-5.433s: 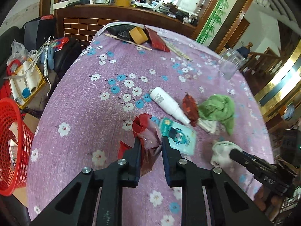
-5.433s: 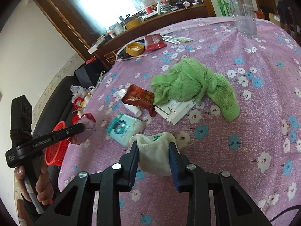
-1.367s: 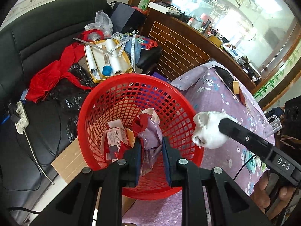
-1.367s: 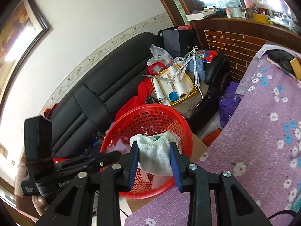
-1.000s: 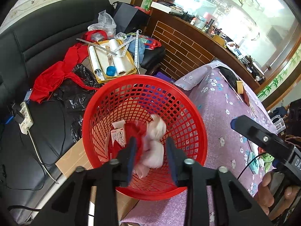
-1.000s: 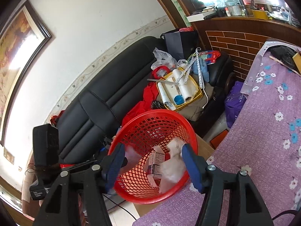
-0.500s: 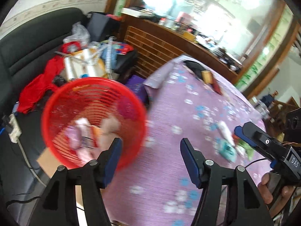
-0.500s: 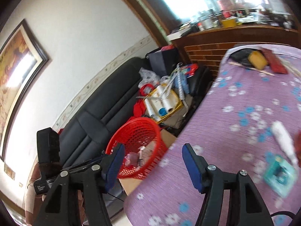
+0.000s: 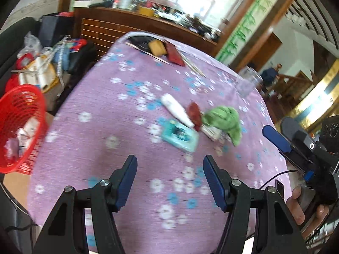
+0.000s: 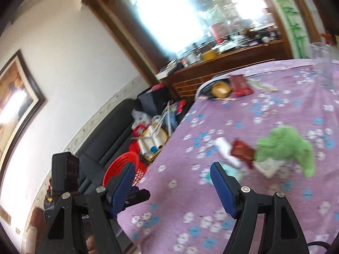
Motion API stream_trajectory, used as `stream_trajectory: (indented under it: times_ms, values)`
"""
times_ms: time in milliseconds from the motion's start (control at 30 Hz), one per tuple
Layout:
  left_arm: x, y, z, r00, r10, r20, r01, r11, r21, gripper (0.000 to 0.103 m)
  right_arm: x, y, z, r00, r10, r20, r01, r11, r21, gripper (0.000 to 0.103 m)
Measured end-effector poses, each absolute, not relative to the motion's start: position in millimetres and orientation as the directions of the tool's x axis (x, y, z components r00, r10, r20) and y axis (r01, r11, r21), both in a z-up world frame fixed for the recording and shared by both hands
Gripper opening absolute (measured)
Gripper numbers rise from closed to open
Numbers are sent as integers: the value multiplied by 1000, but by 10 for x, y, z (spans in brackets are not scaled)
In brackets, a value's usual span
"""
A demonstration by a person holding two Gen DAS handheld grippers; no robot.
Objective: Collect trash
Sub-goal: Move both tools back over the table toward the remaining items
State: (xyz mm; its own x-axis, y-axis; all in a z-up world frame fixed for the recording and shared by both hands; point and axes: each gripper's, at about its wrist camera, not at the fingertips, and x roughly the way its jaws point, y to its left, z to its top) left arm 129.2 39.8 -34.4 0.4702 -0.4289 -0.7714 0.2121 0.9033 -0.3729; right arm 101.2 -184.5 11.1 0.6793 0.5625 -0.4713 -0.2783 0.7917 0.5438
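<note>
My left gripper (image 9: 169,169) is open and empty above the near part of the purple flowered table (image 9: 127,154). My right gripper (image 10: 172,176) is open and empty too, over the table's near left edge. The red basket (image 9: 19,127) stands on the floor at the left with dropped trash inside; it also shows in the right wrist view (image 10: 121,167). On the table lie a teal packet (image 9: 180,135), a white bottle (image 9: 177,110), a dark red wrapper (image 9: 195,114) and a green cloth (image 9: 224,120) over a paper box.
A clear glass (image 9: 246,82) stands at the table's far right. A yellow tape roll (image 9: 156,47) and a red pouch (image 9: 174,56) lie at the far end. A black sofa (image 10: 106,131) with a cluttered yellow tray (image 10: 151,141) is left of the table.
Both grippers dropped their trash into the red basket and opened. They then swung right, away from the basket, back over the table.
</note>
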Motion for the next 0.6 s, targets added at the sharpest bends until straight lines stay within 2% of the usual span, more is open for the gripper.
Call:
stream_trajectory:
  times_ms: [300,600]
  values:
    - [1301,-171,-411,421,-421,-803,226,907,-356,65,867,-2568,31,734,503,-456,-180,792,583,77]
    - [1403,-333,-521,398,-396,-828,201,918,-342,65,968,-2951,-57,759,450,-471,-106,799,592,77]
